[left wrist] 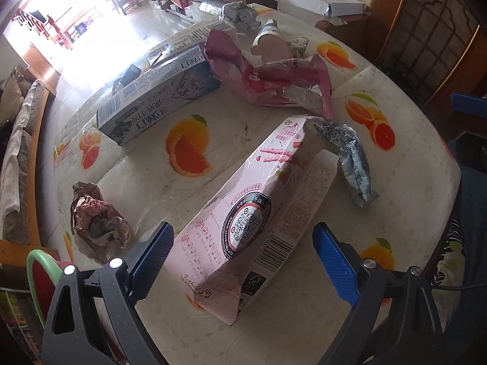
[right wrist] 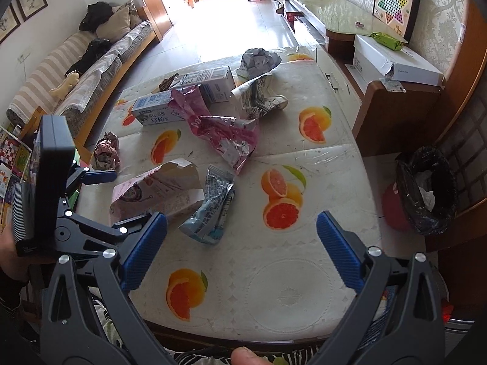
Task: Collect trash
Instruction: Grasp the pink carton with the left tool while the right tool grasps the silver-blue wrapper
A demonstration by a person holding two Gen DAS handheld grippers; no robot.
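Observation:
My left gripper [left wrist: 243,261] is open, its blue fingers on either side of the near end of a torn pink snack box [left wrist: 243,222] lying on the table, not closed on it. The same box [right wrist: 158,191] shows in the right wrist view with the left gripper [right wrist: 100,176] beside it. My right gripper [right wrist: 242,249] is open and empty above the table's near edge. A silver-blue wrapper [right wrist: 213,210], a pink foil bag [right wrist: 225,137], a crumpled brown wrapper [left wrist: 94,222], toothpaste boxes [left wrist: 152,103] and a black-lined bin [right wrist: 426,188] on the floor at right are in view.
The table [right wrist: 304,273] has a fruit-print cover. A crumpled grey paper ball [right wrist: 258,59] and a torn patterned carton [right wrist: 258,97] lie at its far end. A sofa [right wrist: 76,70] stands left, a wooden cabinet with a white box [right wrist: 395,60] right.

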